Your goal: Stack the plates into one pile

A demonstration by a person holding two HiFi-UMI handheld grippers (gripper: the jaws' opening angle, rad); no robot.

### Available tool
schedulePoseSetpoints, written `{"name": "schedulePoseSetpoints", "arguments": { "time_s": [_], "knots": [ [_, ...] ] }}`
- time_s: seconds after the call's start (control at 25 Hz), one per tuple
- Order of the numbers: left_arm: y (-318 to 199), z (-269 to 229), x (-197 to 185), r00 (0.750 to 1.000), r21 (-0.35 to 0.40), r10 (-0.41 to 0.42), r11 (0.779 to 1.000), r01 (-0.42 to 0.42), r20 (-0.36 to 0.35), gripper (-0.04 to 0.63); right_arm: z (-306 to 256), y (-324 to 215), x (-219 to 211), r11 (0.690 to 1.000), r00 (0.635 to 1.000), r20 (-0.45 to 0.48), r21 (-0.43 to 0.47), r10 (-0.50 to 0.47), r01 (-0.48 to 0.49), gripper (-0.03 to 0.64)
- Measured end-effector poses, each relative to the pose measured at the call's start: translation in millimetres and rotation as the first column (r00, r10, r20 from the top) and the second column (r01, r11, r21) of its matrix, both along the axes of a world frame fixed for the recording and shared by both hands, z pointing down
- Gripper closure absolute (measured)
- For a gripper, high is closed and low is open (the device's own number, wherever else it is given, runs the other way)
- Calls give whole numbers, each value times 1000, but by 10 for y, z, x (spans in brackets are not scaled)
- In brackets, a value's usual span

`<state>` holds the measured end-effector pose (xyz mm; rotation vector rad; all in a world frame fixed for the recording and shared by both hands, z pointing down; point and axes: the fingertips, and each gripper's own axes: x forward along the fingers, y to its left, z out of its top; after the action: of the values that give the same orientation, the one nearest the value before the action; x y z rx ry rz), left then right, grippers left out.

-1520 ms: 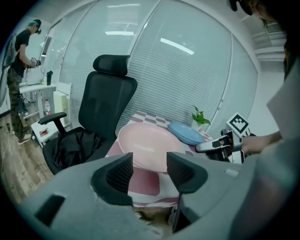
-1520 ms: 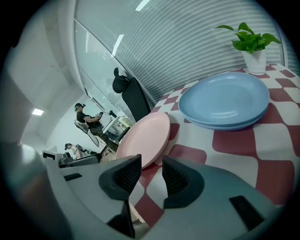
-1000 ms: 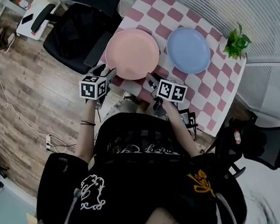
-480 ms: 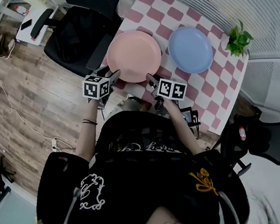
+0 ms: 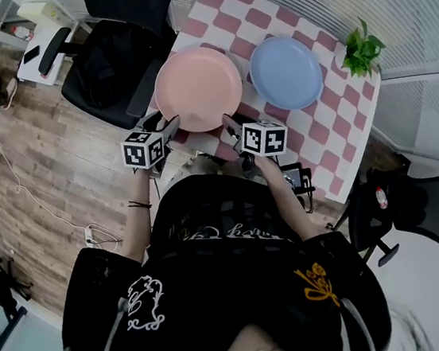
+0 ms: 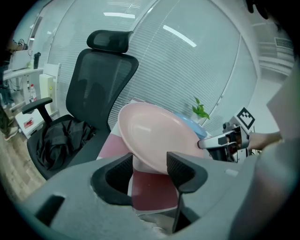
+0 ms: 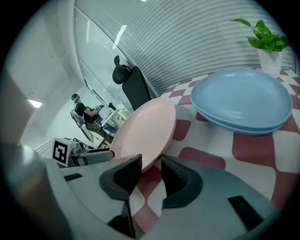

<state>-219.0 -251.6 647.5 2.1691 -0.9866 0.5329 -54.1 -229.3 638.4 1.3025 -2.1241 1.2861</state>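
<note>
A pink plate (image 5: 198, 89) sits at the near left of the checked table (image 5: 311, 142), with a blue plate (image 5: 286, 72) to its right. My left gripper (image 5: 166, 125) is at the pink plate's near left rim and my right gripper (image 5: 233, 125) at its near right rim. In the left gripper view the pink plate (image 6: 154, 136) looks tilted, with its rim between the jaws of the left gripper (image 6: 150, 171). In the right gripper view the right gripper (image 7: 151, 171) is shut on the rim of the pink plate (image 7: 145, 129). The blue plate (image 7: 243, 101) looks like two stacked.
A small potted plant (image 5: 360, 52) stands at the table's far right corner, just beyond the blue plate. A black office chair (image 5: 105, 65) is close to the table's left side and another chair (image 5: 417, 213) stands at the right. The floor is wood.
The head view has shifted a little. Both grippers stay at the pink plate's near rim, and the plates keep their places relative to each other.
</note>
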Motion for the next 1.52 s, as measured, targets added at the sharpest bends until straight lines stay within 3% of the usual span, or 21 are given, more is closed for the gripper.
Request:
{"name": "schedulePoseSetpoints", "arguments": {
  "time_s": [0.2,0.56,1.04,1.36,1.52],
  "knots": [
    [-49,-222,192,1000,62,-2,998,1,9,362,-134,-43,203,1000,1000,7,28,12,-12,499],
    [-234,-578,896,996,135,93,987,-92,3,364,-375,-86,895,989,989,49,53,136,-139,500],
    [-213,-495,2156,957,89,289,954,-287,-7,362,-338,248,2068,931,930,52,7,364,-364,502],
    [-147,-423,2508,954,24,299,954,-298,-30,361,-352,356,2421,905,899,108,-9,423,-425,506],
    [-169,-475,2539,961,40,275,961,-275,-6,357,-379,347,2472,895,878,180,-30,443,-445,506]
  ]
}}
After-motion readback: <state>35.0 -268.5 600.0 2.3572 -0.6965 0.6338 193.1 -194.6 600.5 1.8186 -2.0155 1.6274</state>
